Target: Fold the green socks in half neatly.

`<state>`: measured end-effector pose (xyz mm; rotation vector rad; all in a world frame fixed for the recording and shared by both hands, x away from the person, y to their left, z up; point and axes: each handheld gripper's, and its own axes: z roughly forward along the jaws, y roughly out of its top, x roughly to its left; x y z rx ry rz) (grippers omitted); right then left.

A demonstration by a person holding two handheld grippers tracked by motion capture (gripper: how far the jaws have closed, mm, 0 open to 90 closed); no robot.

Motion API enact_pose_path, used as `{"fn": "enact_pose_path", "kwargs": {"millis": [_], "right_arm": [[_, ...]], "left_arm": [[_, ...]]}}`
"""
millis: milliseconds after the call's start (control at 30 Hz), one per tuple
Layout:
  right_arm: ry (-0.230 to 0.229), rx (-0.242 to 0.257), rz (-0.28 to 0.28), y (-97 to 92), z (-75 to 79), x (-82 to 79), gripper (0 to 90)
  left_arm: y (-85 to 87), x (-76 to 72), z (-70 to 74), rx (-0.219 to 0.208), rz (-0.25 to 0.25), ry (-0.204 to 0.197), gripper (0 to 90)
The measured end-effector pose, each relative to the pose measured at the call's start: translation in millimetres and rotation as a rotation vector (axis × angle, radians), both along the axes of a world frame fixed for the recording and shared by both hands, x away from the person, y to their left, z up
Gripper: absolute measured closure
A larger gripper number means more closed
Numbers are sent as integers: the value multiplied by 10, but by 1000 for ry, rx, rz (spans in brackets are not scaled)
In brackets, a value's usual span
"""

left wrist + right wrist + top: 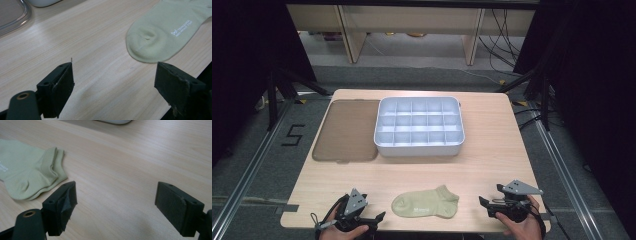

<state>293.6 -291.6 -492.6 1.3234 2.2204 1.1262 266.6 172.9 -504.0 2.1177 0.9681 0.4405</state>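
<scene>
Sock (426,203) lay flat at bottom centre of the table (492,150).
Left gripper (379,218) and right gripper (483,202) flanked it, jaws apart, clamping nothing.

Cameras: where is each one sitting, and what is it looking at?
High view: above the table's near edge, looking forward and down at the sock, the compartment tray and its lid; both hands and the left gripper and right gripper show.
Left gripper view: rides the left gripper, facing the sock's toe; open jaws show.
Right gripper view: rides the right gripper, facing the sock's cuff; open jaws show.
All share the sock and table.
</scene>
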Motion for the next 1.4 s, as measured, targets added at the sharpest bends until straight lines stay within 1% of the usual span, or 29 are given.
{"fn": "enact_pose_path", "kwargs": {"millis": [100, 133, 167, 233, 300, 333, 367, 400, 467, 500, 533, 567, 600, 633, 667, 767, 800, 833, 867, 933, 967, 1000, 1033, 1067, 1100, 1167, 1267, 1367, 1400], "right_arm": [[-8, 8, 14, -5, 1, 7, 189], [-30, 7, 25, -18, -9, 25, 190], [-34, 3, 27, -21, -10, 28, 190], [-28, -3, 32, -24, -7, 28, 192], [-12, 11, 22, 3, 1, 8, 193], [-36, 0, 41, -8, -2, 29, 193], [-39, 3, 44, -3, 1, 27, 193], [-39, 3, 46, 2, 6, 24, 194], [-50, 5, 42, 23, 2, 23, 198], [-43, 18, 45, 29, 10, 16, 199], [-45, 17, 43, 38, 10, 18, 200], [-56, 9, 55, 37, 8, 29, 200], [-49, 13, 68, 50, 9, 30, 202], [-51, 15, 72, 55, 11, 26, 205], [-50, 6, 77, 57, 18, 23, 205], [-54, 19, 83, 55, 15, 31, 205], [-32, 31, 56, 69, 20, 8, 205], [-63, 13, 82, 38, 15, 40, 206], [-29, 29, 58, 57, 27, 9, 205], [-33, 26, 65, 52, 28, 12, 206], [-34, 26, 66, 54, 28, 11, 207], [-55, 15, 82, 41, 22, 30, 209], [-55, 15, 82, 41, 22, 30, 209], [-30, 42, 66, 74, 26, 5, 211], [-66, 11, 80, 56, 13, 38, 212], [-49, 29, 80, 69, 22, 23, 213], [-52, 27, 89, 79, 15, 46, 214], [-61, 29, 107, 96, 27, 45, 222], [-50, 26, 96, 116, 34, 26, 223]], "left_arm": [[3, -1, 6, 5, 1, 3, 151], [3, 1, 6, -3, 9, 1, 150], [-2, 5, -3, -19, 20, -6, 150], [10, 2, -1, -18, 16, -5, 148], [-10, 8, 5, -73, 54, 9, 148], [-12, 8, 16, -78, 47, 11, 148], [-12, 10, 19, -80, 32, 10, 148], [-17, 16, 32, -64, 20, 15, 148], [-47, 19, 30, -80, 30, 28, 149], [-61, 34, 19, -103, 28, 34, 149], [-72, 45, 24, -112, 34, 52, 149], [-95, 66, 16, -132, 36, 65, 149], [-110, 78, 16, -135, 35, 71, 149], [-151, 93, 7, -147, 53, 71, 148], [-169, 117, 1, -143, 50, 77, 148], [-237, 172, -11, -137, 51, 105, 155], [-268, 185, -16, -141, 56, 108, 191], [-293, 204, -19, -131, 50, 111, 218], [-318, 223, -23, -117, 41, 116, 236], [-371, 246, -33, -123, 42, 113, 297], [-397, 260, -37, -113, 41, 114, 311], [-416, 268, -36, -101, 37, 115, 336], [-416, 268, -36, -101, 37, 115, 366], [-450, 274, -48, -78, 40, 117, 385], [-466, 277, -64, -77, 40, 120, 396], [-493, 276, -98, -68, 26, 133, 433], [-518, 269, -99, -41, 19, 115, 475], [-546, 260, -112, -46, 30, 107, 550], [-556, 253, -102, -32, 10, 95, 595]]}}
